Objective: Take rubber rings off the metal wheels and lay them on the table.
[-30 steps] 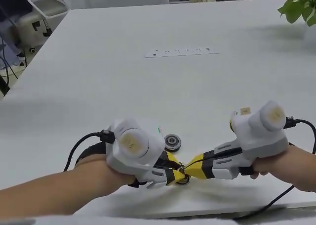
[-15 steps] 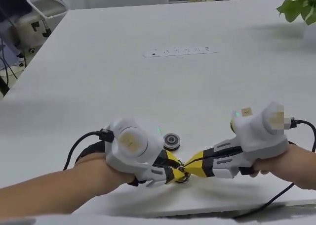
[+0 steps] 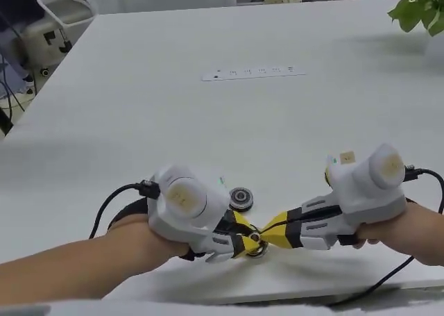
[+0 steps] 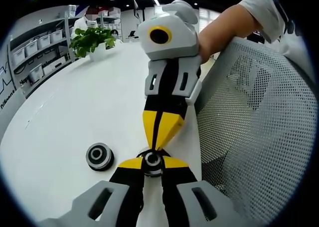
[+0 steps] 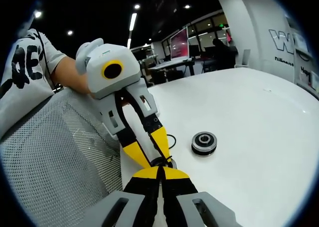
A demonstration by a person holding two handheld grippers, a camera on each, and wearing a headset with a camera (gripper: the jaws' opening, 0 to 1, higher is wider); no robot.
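Observation:
A small metal wheel (image 4: 152, 160) with a dark rubber ring sits between my two grippers near the table's front edge (image 3: 277, 288). My left gripper (image 4: 152, 163) is shut on this wheel, one yellow tip on each side. My right gripper (image 5: 160, 171) comes from the opposite side with its jaws pressed together, pinching the ring at the wheel's rim. In the head view the left gripper (image 3: 248, 241) and right gripper (image 3: 262, 234) meet tip to tip. A second wheel (image 3: 241, 198) with its ring on lies flat on the table just beyond them, also visible as the second wheel (image 5: 204, 142).
A white power strip (image 3: 253, 72) lies mid-table, far from the work. A green plant (image 3: 420, 10) stands at the far right corner. A mesh chair back (image 4: 259, 117) is close behind the table edge. Cables trail from both grippers.

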